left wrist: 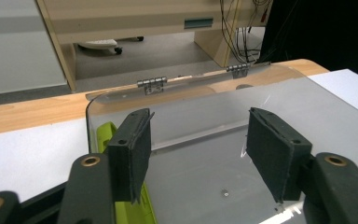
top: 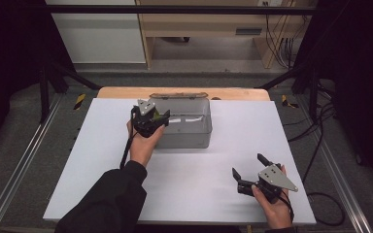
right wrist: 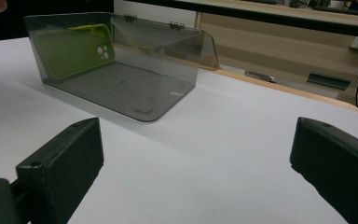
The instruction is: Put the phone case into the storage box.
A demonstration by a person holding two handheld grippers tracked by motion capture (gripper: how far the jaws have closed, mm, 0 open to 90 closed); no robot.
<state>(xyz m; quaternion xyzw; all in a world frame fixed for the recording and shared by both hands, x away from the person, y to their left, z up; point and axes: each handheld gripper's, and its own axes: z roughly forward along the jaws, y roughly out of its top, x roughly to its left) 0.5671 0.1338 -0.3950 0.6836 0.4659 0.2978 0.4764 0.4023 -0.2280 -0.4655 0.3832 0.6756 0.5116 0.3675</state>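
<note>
At the far middle of the table: one clear box (top: 187, 127) is seen, its hinged lid (top: 178, 94) swung back over the far edge.
Inside the box: one green phone case (right wrist: 77, 49) is leaned upright against the left wall.
Hinges: two metal ones (left wrist: 152, 85) are counted on the lid.
Left gripper (top: 150, 118): it is held over the box's left end, jaws spread apart, with nothing between them.
Right gripper (top: 247, 172): it is held low over the near right of the table, well apart from the box, jaws spread wide and empty.
Surface: a white sheet (top: 243, 126) is laid over a wooden table (top: 121, 91).
Room: one pale wooden desk (top: 199, 24) with hanging cables (top: 277, 39) is seen beyond, on a grey floor (top: 24, 141).
</note>
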